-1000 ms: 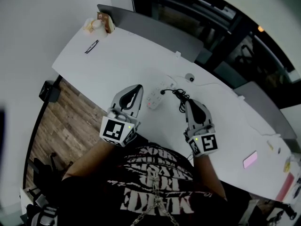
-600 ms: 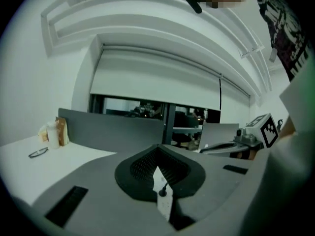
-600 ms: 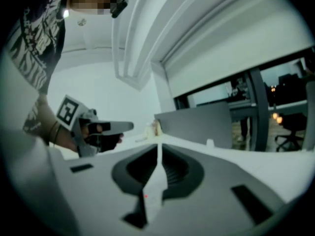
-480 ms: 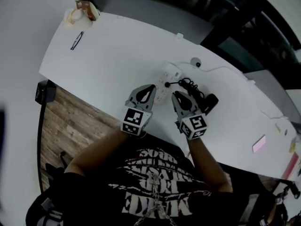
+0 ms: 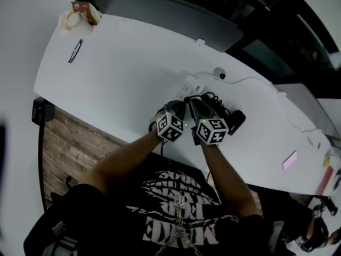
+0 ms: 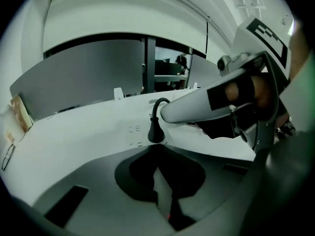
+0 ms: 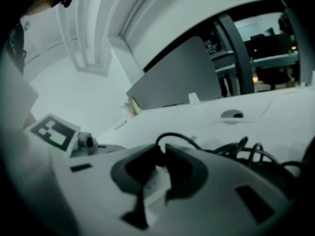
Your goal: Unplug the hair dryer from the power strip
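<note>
A white power strip [image 5: 193, 84] lies on the white table [image 5: 117, 68]. A black plug [image 6: 156, 132] stands in it. Its cord runs to a coil [image 7: 246, 151] and to the black hair dryer [image 5: 234, 119] on the right. My left gripper [image 5: 178, 106] hovers low over the strip's near end, just short of the plug. Its tips [image 6: 156, 163] meet with nothing between them. My right gripper [image 5: 194, 103] sits beside it, tips [image 7: 160, 154] at the plug, where the cord arcs up. Its jaws have just been opening and stand a little apart, but whether the plug is between them is hidden.
A round cable grommet [image 5: 219, 73] sits behind the strip. Glasses [image 5: 74, 50] and a snack packet [image 5: 80, 12] lie at the far left. A pink phone [image 5: 290, 160] lies at the right. A grey partition [image 5: 160, 15] lines the back edge, and wood floor [image 5: 69, 148] shows at the left.
Both grippers have dropped from above the table's near edge and moved forward to the power strip. They now sit side by side at the plug.
</note>
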